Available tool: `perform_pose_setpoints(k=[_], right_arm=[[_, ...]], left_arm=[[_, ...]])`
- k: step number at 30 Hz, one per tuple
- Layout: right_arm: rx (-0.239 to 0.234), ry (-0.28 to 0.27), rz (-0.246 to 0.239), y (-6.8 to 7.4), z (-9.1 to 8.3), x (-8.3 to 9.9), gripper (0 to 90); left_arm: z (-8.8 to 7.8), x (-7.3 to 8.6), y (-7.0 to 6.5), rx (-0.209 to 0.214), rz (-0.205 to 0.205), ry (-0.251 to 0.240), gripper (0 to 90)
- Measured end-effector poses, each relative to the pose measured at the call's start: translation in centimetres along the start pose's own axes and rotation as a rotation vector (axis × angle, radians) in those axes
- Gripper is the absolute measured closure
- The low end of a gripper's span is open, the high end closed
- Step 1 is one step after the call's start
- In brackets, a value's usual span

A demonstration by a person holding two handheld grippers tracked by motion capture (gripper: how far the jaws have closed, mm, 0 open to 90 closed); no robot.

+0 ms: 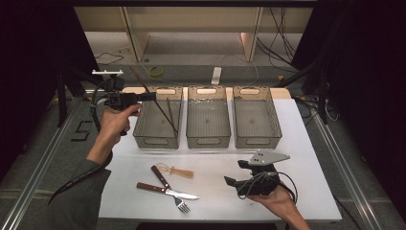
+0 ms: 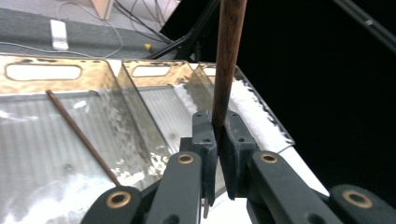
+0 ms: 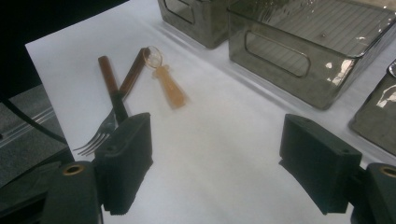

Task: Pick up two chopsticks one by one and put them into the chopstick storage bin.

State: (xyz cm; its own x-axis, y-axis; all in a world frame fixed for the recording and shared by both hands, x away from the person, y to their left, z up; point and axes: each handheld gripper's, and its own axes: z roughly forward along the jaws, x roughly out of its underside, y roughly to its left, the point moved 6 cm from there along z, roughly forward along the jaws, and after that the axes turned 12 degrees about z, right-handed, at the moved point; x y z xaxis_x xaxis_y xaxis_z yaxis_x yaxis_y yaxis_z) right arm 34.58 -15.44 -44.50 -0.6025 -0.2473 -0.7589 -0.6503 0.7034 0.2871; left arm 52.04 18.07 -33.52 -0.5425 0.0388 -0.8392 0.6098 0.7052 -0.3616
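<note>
Altogether three bins (image 1: 208, 139), one chopstick (image 2: 226, 65) clamped in the left hand-held gripper (image 2: 217, 135), right hand-held gripper (image 3: 215, 163) gaping empty.

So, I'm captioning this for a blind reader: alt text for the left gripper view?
The left tongs are shut on a dark wooden chopstick standing upright above three clear bins. A second chopstick lies slanted in the nearest bin.

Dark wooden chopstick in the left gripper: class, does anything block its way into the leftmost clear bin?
Nothing visible does. The left gripper clamps the dark wooden chopstick above the leftmost clear plastic bin, which is open-topped; a second brown chopstick inside leaves room.
</note>
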Motion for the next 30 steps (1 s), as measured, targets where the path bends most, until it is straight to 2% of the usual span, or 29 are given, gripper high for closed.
perform_pose_setpoints(k=[2,4,7,9,12,15,18,23,30], right_arm=[[-0.003,0.002,-0.009,0.1,0.0,0.1,25.9],[-0.002,0.000,-0.015,0.1,-0.1,0.1,25.9],[-0.003,-0.003,-0.007,0.0,-0.3,0.2,25.9],[-0.005,-0.003,-0.010,0.0,-0.2,0.2,25.9],[-0.009,0.000,-0.008,0.2,-0.2,0.4,26.0],[-0.015,-0.004,-0.013,0.5,-0.2,0.4,25.9],[-0.022,-0.015,-0.021,0.6,-0.5,0.3,25.9],[-0.033,-0.036,-0.010,0.7,-0.7,0.3,25.8],[-0.035,-0.035,-0.009,0.7,-0.8,0.4,25.8]], left_arm=[[0.3,-0.1,0.5,-0.009,-0.010,0.005,84.3],[0.5,-0.3,1.0,-0.034,-0.004,0.017,84.3],[0.8,-0.5,1.7,-0.054,-0.013,0.026,84.2],[1.1,-0.5,2.1,-0.077,0.001,0.051,84.0],[1.8,-0.1,2.6,-0.098,-0.003,0.077,83.9],[2.4,0.3,2.9,-0.101,-0.015,0.086,83.8],[3.1,0.9,3.3,-0.121,-0.011,0.110,83.8],[4.1,1.6,4.0,-0.127,-0.031,0.134,83.7],[4.9,2.0,4.2,-0.130,-0.031,0.167,83.6]])
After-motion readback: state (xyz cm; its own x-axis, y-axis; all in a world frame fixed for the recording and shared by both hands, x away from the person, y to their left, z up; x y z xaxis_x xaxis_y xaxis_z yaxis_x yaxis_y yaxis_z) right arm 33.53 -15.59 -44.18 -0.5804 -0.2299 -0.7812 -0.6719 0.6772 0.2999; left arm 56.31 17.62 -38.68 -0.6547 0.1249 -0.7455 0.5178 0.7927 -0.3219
